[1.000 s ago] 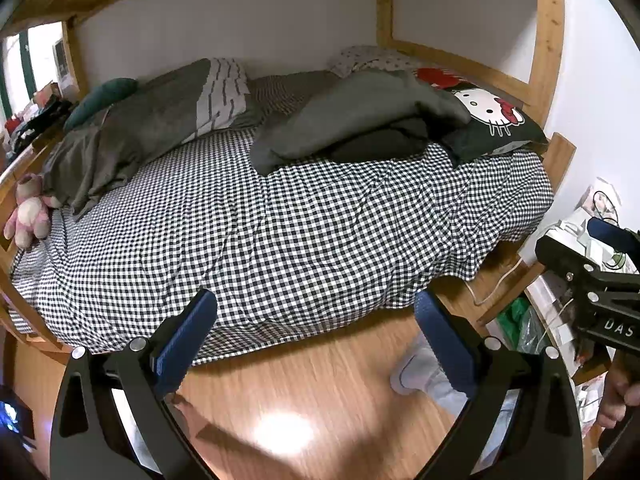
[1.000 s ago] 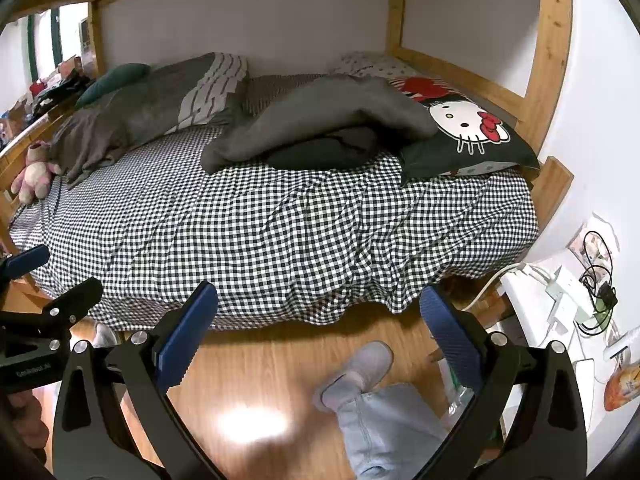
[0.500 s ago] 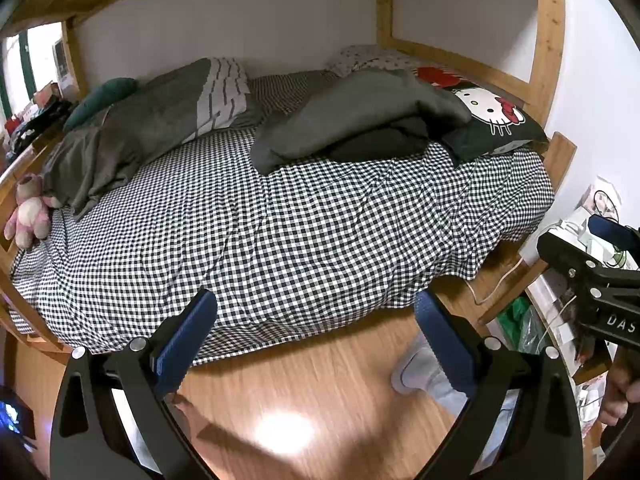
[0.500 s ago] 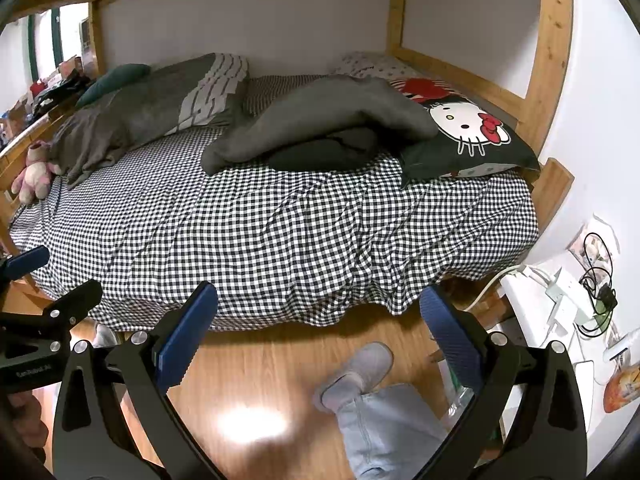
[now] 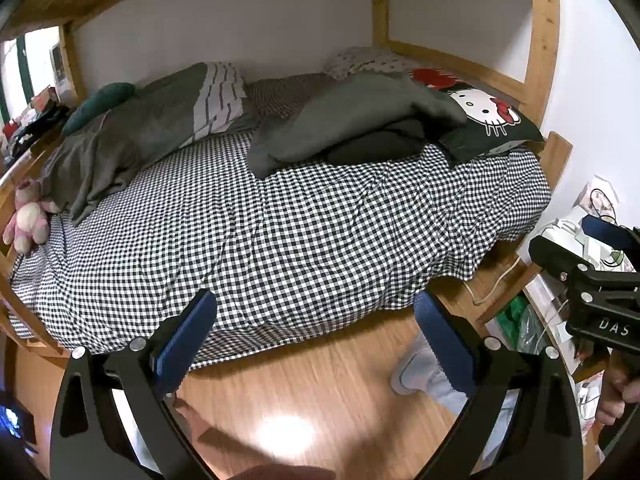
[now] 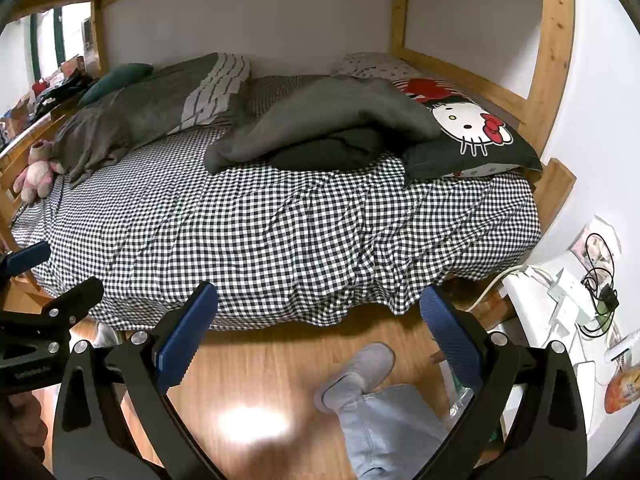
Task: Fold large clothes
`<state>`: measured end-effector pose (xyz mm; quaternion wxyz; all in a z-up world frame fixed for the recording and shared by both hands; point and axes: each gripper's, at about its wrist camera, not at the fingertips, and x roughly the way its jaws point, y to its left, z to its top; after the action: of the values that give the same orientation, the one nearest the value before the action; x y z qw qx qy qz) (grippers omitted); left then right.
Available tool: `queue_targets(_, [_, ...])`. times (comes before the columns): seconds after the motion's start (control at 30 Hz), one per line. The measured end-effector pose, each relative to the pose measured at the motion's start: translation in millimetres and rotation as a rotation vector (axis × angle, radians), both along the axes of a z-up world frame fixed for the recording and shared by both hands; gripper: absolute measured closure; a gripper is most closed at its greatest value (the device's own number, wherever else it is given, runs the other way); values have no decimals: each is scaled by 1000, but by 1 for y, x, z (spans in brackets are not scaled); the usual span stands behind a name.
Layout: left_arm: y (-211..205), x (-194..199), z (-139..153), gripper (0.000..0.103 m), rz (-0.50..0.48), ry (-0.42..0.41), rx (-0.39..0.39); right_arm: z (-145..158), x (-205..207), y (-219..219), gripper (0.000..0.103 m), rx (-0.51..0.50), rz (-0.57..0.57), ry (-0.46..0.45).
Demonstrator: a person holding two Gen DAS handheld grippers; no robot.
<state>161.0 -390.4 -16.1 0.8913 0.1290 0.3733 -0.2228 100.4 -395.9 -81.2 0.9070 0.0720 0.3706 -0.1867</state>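
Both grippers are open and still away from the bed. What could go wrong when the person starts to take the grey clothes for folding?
1. The grey garment lies over a darker folded piece; a pinch may lift both together.
2. It rests against the black cat-print pillow, which could be dragged along.
3. The left hand-held gripper and right hand-held gripper hang open over the wooden floor, so the reach across the black-and-white checked sheet is long and may wrinkle it.

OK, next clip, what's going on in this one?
A person stands on the wood floor facing a bed with a checked sheet, one gripper in each hand. The left gripper and right gripper are both open and hold nothing. A grey garment lies bunched near the cat-print pillow, untouched. Folding has not begun.
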Motion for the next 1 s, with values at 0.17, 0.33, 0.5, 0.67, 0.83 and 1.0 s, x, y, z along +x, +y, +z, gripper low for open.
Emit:
queue_targets(0.17, [-1, 1, -1, 6, 7, 0, 7, 0, -1, 0, 3, 1, 0, 0])
queue_targets(0.33, [-1, 1, -2, 6, 10, 4, 13, -1, -1, 0, 3, 2, -1, -2])
queue_targets(0.5, [-2, 0, -2, 6, 6, 2, 13, -1, -2, -2, 3, 5, -3, -3])
queue_targets(0.67, [-1, 0, -1, 6, 17, -2, 9, 0, -2, -4, 3, 6, -6, -6])
queue_targets(0.83, [2, 1, 0, 6, 27, -5, 9, 1, -1, -4, 3, 9, -7, -6])
queue_targets(1.0, [3, 0, 0, 6, 22, -4, 7, 1, -1, -3, 3, 8, -6, -6])
